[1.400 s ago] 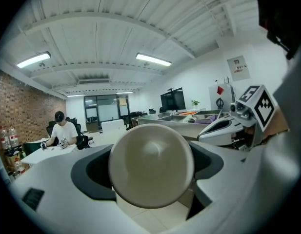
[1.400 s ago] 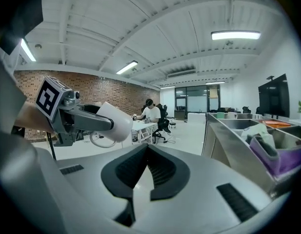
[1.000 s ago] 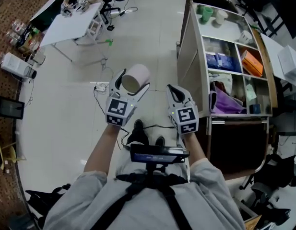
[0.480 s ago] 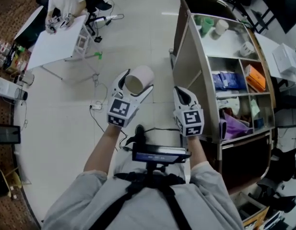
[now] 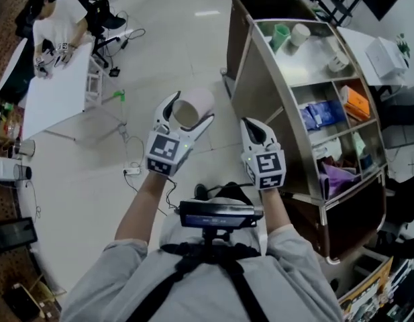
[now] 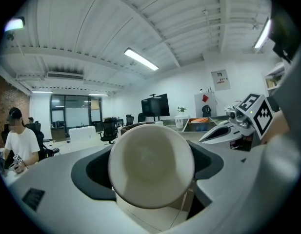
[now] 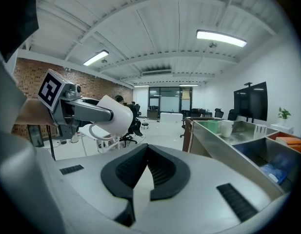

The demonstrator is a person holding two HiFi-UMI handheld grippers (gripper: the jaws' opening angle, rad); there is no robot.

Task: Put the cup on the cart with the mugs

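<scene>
A cream cup point(image 5: 197, 102) lies on its side between the fingers of my left gripper point(image 5: 188, 113), which is shut on it, open mouth facing back toward me. In the left gripper view the cup point(image 6: 151, 155) fills the space between the jaws of the left gripper point(image 6: 150, 172). My right gripper point(image 5: 255, 130) is beside it, shut and empty; its pads meet in the right gripper view point(image 7: 147, 152). The steel cart point(image 5: 255, 79) stands just right of both grippers. A green mug point(image 5: 279, 35) and white mugs point(image 5: 300, 33) sit on its top shelf.
Lower cart shelves hold blue boxes point(image 5: 321, 114), an orange box point(image 5: 358, 103) and a purple bag point(image 5: 337, 178). A person sits at a white table point(image 5: 56, 96) at the far left. A power strip and cables point(image 5: 133, 171) lie on the floor.
Both grippers swung together toward the cart, which now sits closer and further left in the head view. The cup stays in the left gripper; the right one stays shut.
</scene>
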